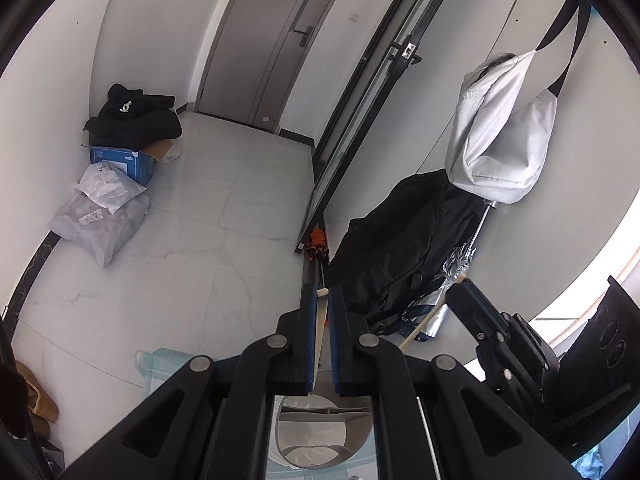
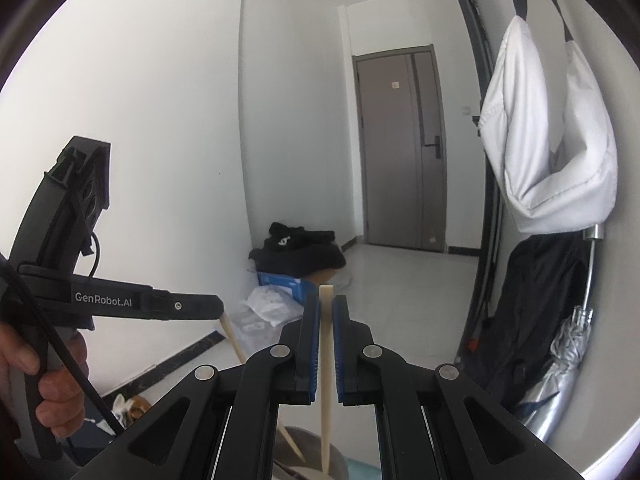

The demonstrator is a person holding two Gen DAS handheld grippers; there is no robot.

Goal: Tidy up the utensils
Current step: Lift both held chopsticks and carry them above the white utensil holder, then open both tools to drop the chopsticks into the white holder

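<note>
My left gripper (image 1: 323,296) is shut on a cream chopstick (image 1: 320,336) that runs lengthwise between its blue pads. The chopstick's lower end hangs over a grey round container (image 1: 320,436) directly below. My right gripper (image 2: 326,302) is shut on a second cream chopstick (image 2: 325,360), upright between the pads, its tip reaching down to the same container (image 2: 308,440). Each view shows the other tool. The right gripper (image 1: 460,292) sits to the right with its chopstick (image 1: 420,330), and the left gripper (image 2: 218,308) is at the left with its chopstick (image 2: 234,340), held by a hand (image 2: 44,384).
A light blue mat (image 1: 168,360) lies under the container. Beyond it is a tiled floor with parcels and a blue box (image 1: 116,184) by the left wall. A black bag (image 1: 392,244), folded umbrella (image 2: 560,376) and hanging white tote (image 1: 500,132) are at the right. A grey door (image 2: 400,152) is behind.
</note>
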